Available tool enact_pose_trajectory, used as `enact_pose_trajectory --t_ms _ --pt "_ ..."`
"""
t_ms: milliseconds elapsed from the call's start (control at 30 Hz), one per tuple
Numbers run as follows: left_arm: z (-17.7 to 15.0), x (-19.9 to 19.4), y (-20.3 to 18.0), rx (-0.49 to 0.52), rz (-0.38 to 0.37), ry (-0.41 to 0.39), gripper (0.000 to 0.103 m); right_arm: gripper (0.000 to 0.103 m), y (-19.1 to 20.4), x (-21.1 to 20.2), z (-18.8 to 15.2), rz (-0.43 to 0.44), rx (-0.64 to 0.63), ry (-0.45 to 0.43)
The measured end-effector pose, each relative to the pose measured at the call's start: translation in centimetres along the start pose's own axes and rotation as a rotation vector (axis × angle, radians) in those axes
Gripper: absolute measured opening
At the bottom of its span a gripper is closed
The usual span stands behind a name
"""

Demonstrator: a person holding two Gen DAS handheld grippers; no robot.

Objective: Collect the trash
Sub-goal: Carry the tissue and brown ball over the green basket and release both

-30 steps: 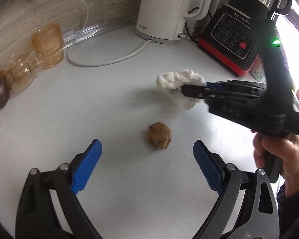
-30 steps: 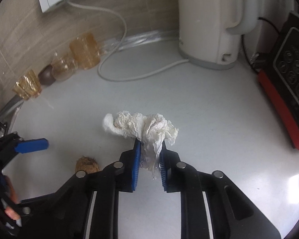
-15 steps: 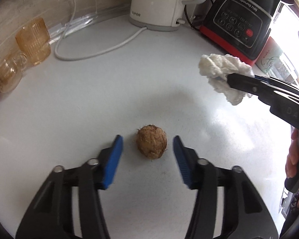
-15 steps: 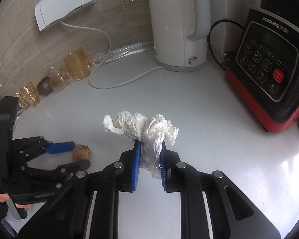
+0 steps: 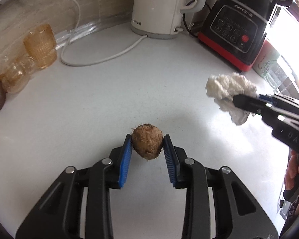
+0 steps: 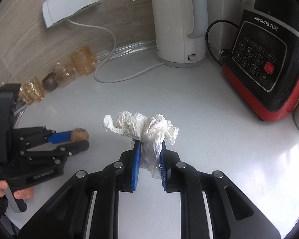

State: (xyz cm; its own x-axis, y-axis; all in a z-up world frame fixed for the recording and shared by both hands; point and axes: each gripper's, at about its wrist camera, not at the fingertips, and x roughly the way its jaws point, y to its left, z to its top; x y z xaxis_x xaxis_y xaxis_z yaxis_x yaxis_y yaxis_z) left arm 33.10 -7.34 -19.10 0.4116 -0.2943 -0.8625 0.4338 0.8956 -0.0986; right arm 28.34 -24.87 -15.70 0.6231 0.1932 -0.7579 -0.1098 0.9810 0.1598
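My left gripper [image 5: 147, 141] is shut on a round brown fuzzy lump [image 5: 147, 144], its blue pads pressed to both sides, low over the white counter [image 5: 101, 107]. The same lump [image 6: 80, 135] and left gripper [image 6: 77, 140] show at the left of the right wrist view. My right gripper [image 6: 149, 146] is shut on a crumpled white paper tissue [image 6: 145, 125] and holds it above the counter. The tissue [image 5: 227, 88] also shows at the right of the left wrist view, to the right of the lump.
A white kettle [image 5: 159, 8] with a looping cord [image 5: 101, 59] stands at the back. A black and red blender [image 6: 269, 63] stands at the right. Amber glasses [image 5: 41, 45] and a small brown cup [image 6: 49, 83] line the back left wall.
My left gripper moved forward around the brown lump and closed on it. My right gripper, still holding the tissue, lifted and drew back to the right.
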Motion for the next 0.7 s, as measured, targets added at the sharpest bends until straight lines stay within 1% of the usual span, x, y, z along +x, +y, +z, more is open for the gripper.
enact_pose_trajectory --t_ms 133,267,333,500,700 --pt "-1.2 -2.6 -0.2 -0.02 0.015 -0.016 0.032 0.018 1.3 -2.0 -1.2 -0.001 -0.014 -0.007" --pt "-3.3 -5.5 -0.2 -0.047 0.036 -0.026 0.032 0.018 2.6 -4.5 -3.1 0.012 -0.018 -0.013" --pt "-4.9 -7.1 -0.3 -0.061 0.051 -0.025 0.032 0.018 3.3 -5.7 -4.5 0.023 -0.013 -0.008" --pt "-9.0 -9.9 -0.4 -0.105 0.05 -0.012 0.032 0.018 5.0 -7.9 -8.2 0.057 -0.02 0.019" --pt "-14.6 -12.8 -1.8 -0.118 0.065 0.006 0.032 0.018 7.9 -10.5 -13.3 0.106 -0.039 0.062"
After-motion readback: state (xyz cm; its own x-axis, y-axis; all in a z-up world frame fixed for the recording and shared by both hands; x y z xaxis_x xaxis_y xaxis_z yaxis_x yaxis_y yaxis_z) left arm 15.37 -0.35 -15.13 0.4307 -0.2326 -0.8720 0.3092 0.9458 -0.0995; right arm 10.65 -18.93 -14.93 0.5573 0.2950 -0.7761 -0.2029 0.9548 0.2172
